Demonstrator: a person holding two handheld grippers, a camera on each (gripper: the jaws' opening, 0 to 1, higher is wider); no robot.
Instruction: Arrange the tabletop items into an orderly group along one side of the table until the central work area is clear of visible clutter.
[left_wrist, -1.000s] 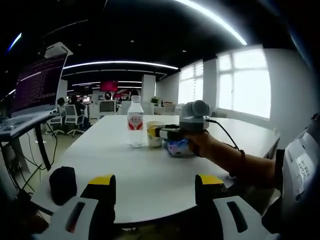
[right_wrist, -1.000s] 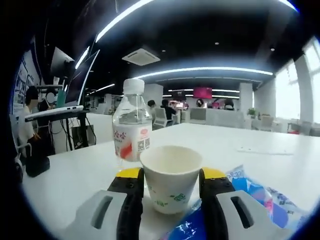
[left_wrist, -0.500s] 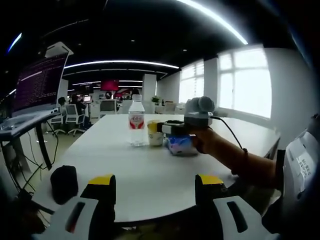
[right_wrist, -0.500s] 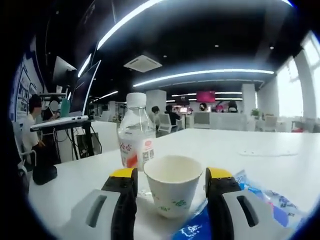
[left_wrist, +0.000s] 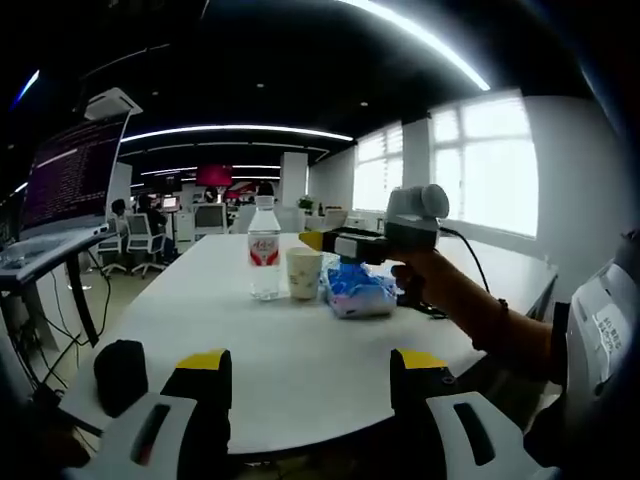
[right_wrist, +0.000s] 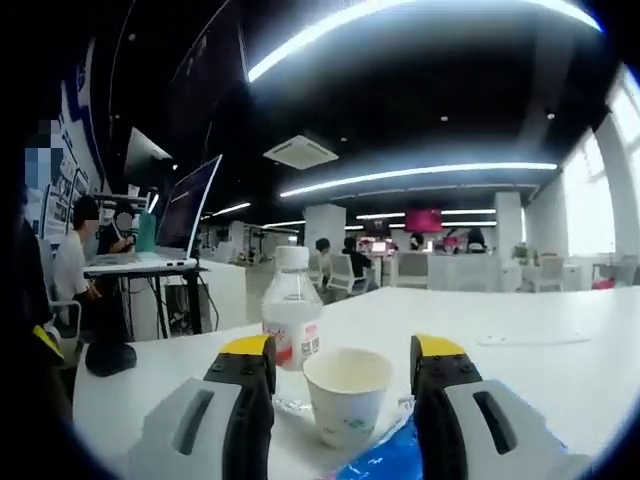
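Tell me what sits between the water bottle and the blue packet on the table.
The paper cup stands between the water bottle and the blue packet, as the left gripper view shows.

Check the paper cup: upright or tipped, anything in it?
Upright: the paper cup stands rim-up beside the water bottle. The part of its inside that shows looks empty; its bottom is hidden.
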